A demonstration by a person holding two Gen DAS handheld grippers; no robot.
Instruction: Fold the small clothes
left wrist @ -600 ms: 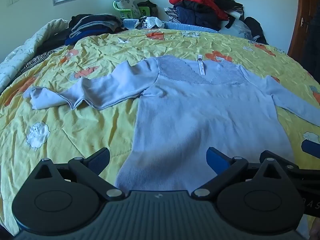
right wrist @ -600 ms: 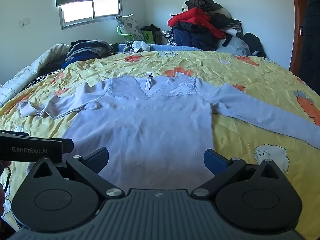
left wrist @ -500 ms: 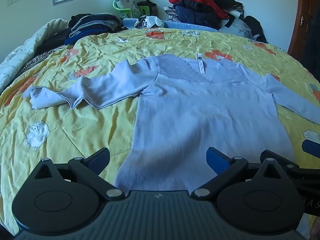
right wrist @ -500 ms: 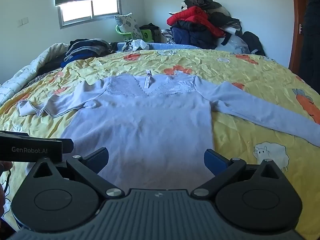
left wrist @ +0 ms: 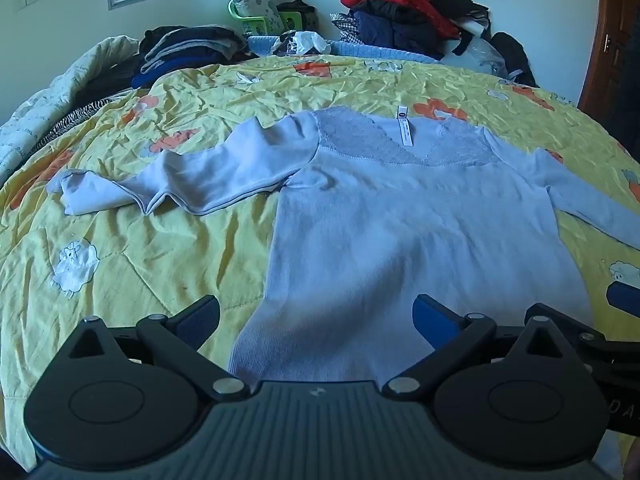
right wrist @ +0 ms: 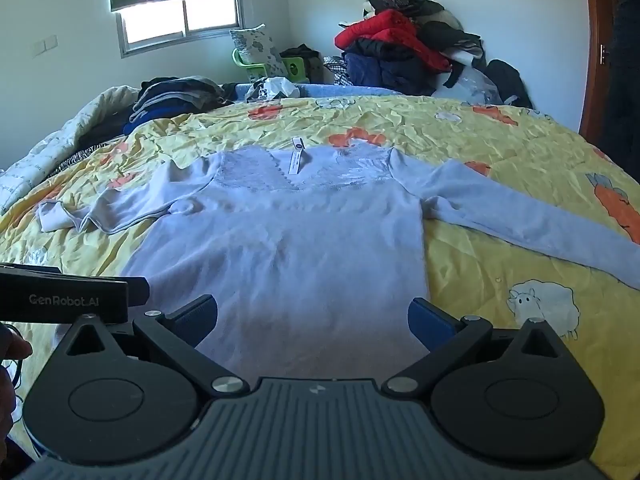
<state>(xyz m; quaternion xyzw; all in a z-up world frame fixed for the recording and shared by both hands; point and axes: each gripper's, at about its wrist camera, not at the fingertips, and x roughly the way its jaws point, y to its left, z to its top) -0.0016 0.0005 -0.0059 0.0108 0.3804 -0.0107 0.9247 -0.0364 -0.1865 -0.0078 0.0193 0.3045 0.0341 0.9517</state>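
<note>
Left gripper (left wrist: 316,318): jaws spread wide, holding nothing, above the sweater hem. Right gripper (right wrist: 312,316): likewise wide apart, empty, beside it. Pale blue sweater (left wrist: 400,232): flat on the yellow quilt (left wrist: 140,248), neckline far, sleeves out sideways, left one rumpled. Beyond: folded dark clothes (right wrist: 172,96), heaped jackets (right wrist: 400,52).

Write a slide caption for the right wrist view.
Open right gripper above the hem of a pale blue sweater spread flat on a yellow quilt.
</note>
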